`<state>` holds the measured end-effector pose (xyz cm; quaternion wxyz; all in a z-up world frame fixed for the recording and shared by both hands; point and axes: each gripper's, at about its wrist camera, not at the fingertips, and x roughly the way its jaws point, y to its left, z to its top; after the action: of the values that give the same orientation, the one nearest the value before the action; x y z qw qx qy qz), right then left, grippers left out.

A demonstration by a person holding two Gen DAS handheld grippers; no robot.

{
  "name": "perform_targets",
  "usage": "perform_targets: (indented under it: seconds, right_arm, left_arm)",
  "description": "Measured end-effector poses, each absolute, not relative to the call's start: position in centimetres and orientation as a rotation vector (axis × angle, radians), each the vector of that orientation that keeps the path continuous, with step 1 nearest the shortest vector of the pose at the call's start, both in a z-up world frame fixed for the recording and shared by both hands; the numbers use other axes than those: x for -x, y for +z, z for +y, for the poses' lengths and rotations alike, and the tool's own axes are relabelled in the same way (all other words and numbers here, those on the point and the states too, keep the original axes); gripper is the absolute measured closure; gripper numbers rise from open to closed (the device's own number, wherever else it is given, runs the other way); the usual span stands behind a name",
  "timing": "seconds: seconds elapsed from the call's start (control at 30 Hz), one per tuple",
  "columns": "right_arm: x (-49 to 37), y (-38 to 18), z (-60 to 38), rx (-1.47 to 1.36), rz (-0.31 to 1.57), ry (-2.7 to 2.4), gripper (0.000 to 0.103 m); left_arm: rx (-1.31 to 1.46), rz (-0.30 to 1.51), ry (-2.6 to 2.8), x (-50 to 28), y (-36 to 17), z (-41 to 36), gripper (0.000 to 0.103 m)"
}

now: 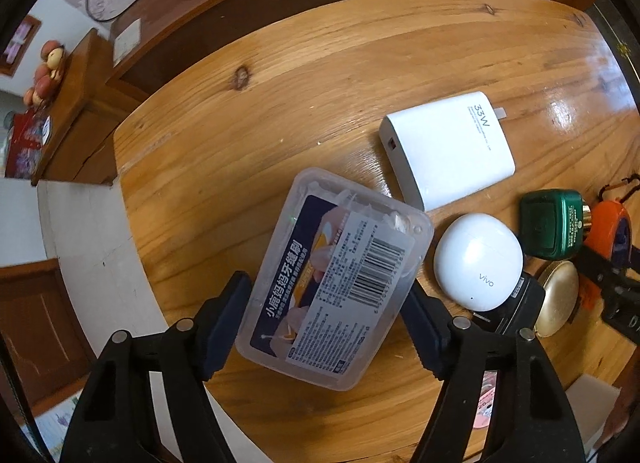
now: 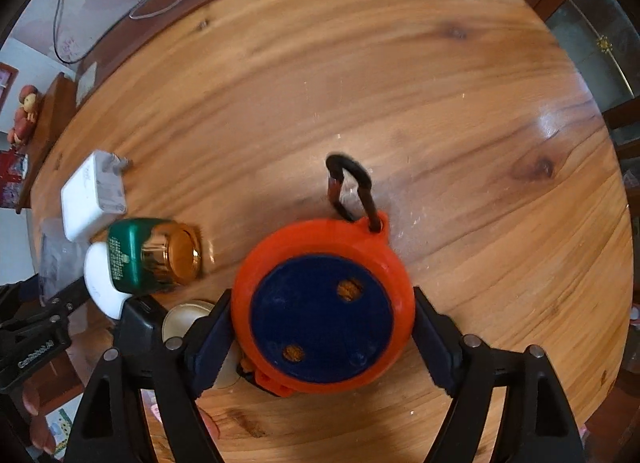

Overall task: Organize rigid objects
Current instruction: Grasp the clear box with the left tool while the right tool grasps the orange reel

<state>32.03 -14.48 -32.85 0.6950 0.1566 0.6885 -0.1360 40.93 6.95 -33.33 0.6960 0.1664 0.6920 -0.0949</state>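
A clear plastic box (image 1: 336,279) with a barcode label lies skewed on the round wooden table (image 1: 280,103). My left gripper (image 1: 326,283) points down over it, and both pads touch its long sides. An orange tape measure (image 2: 324,303) with a blue face and a black carabiner (image 2: 352,187) sits between the fingers of my right gripper (image 2: 320,297). Those pads stand close beside its rim without pressing. The picture there is slightly blurred.
Beside the box stand a white charger (image 1: 448,151), a white earbud case (image 1: 478,259), a green bottle with a gold cap (image 1: 554,223), a gold round case (image 1: 558,299) and a black block (image 1: 516,307). The far half of the table (image 2: 400,83) is bare wood.
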Motion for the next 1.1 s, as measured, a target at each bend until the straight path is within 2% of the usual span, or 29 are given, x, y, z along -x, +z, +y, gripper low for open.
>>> perform_targets:
  seconds: [0.3, 0.63, 1.1]
  right_arm:
    - [-31.1, -31.7, -14.0, -0.293, 1.492, -0.296, 0.022]
    - [-28.2, -26.1, -15.6, -0.356, 1.396, -0.216, 0.022]
    - [-16.8, -14.9, -12.8, -0.260, 1.282, 0.092, 0.022]
  left_arm:
    - [-0.281, 1.524, -0.151, -39.5, -31.6, 7.6, 0.031]
    - [-0.156, 1.475, -0.136, -35.9, -25.3, 9.1, 0.033]
    - [-0.028, 1.379, -0.240, -21.7, -13.0, 7.4, 0.033]
